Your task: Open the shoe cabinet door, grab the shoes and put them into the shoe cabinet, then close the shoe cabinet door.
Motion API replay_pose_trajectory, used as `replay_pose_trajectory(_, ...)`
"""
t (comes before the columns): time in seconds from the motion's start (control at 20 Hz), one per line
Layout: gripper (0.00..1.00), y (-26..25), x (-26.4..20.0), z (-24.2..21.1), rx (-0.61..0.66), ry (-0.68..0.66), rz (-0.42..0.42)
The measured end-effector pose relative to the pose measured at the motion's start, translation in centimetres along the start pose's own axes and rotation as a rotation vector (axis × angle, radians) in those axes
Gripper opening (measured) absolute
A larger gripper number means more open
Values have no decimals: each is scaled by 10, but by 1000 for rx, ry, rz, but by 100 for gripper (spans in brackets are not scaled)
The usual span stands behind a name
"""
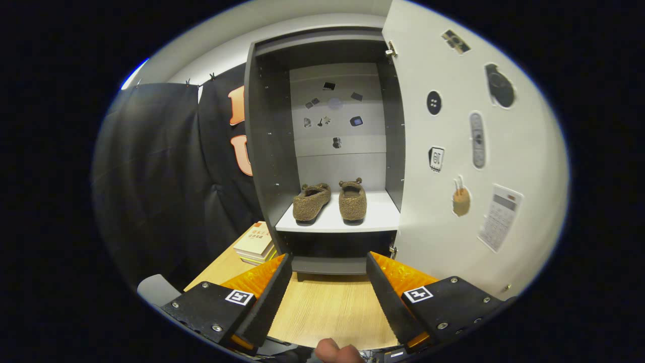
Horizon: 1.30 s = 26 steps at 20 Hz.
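Observation:
Two brown fuzzy shoes stand side by side on the white shelf (pixel 378 217) inside the shoe cabinet (pixel 267 151), the left shoe (pixel 311 202) angled a little, the right shoe (pixel 352 200) straight. The cabinet door (pixel 453 151) is swung wide open to the right, its inner face covered with stickers. My gripper (pixel 328 267) is open, well back from the cabinet over the wooden table, with nothing between its fingers. The shelf and shoes lie beyond the fingertips.
A stack of books (pixel 257 244) lies on the wooden table (pixel 327 307) left of the cabinet's base. Black cloth hangs at the left. The open door stands close on the right of my right finger. A fingertip of the person's hand (pixel 332 351) shows below the fingers.

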<state>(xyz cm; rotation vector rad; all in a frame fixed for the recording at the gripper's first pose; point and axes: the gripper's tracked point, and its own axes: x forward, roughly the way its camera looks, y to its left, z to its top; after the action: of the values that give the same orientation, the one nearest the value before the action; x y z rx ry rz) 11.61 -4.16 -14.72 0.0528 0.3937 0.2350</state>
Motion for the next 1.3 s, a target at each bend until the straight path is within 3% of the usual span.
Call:
replay_pose_trajectory(0.15,93,-9,-42,-5,26,-20,15)
replay_pose_trajectory(0.45,93,-80,-118,14,77,-124,-87)
replay_pose_trajectory(0.55,92,-98,-137,17,124,-143,-85)
replay_pose_trajectory(0.7,92,-138,-155,18,146,-172,-165)
replay_pose_trajectory(0.8,93,-166,-161,25,166,-209,-232)
replay_pose_trajectory(1.0,94,-196,-157,27,203,-225,-280)
replay_pose_trajectory(1.3,94,-199,-126,26,177,-192,-250)
